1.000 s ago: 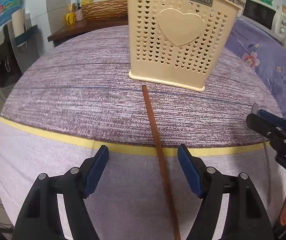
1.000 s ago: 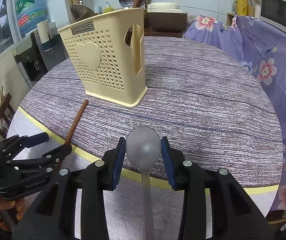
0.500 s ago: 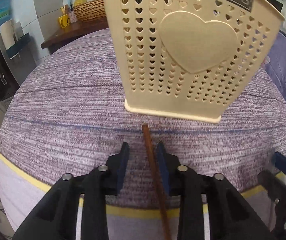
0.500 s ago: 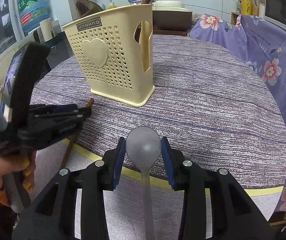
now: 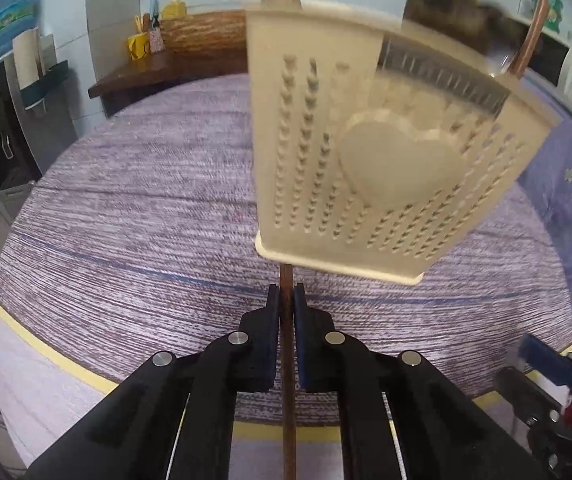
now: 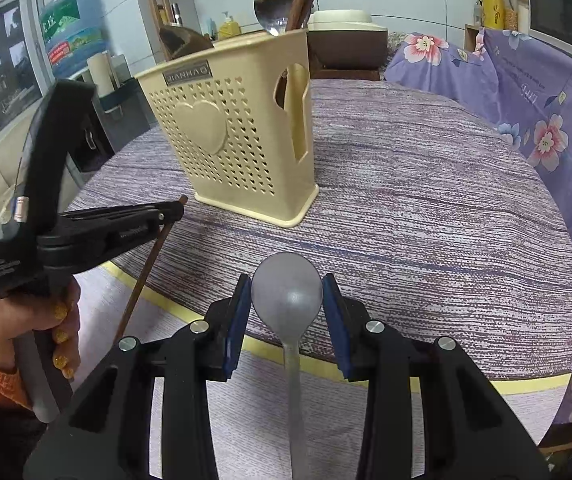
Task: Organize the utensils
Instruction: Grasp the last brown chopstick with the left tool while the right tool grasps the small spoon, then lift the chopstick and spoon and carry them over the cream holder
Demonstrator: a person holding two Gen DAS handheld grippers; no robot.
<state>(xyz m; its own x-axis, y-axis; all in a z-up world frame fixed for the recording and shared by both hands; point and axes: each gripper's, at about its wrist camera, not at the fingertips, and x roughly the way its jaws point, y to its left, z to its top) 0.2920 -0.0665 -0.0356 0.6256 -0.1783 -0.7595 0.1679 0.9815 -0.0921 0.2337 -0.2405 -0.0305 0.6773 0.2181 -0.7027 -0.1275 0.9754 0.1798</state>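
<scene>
Chopsticks and a ladle already stand in the cream holder on the table, while left gripper fingers pinch a brown chopstick and right gripper fingers clasp a grey spoon, both unplaced.

The black left gripper with blue pads is clamped shut (gripped by a hand in an orange sleeve), while the matching right gripper sits part-closed, angled downward.
</scene>
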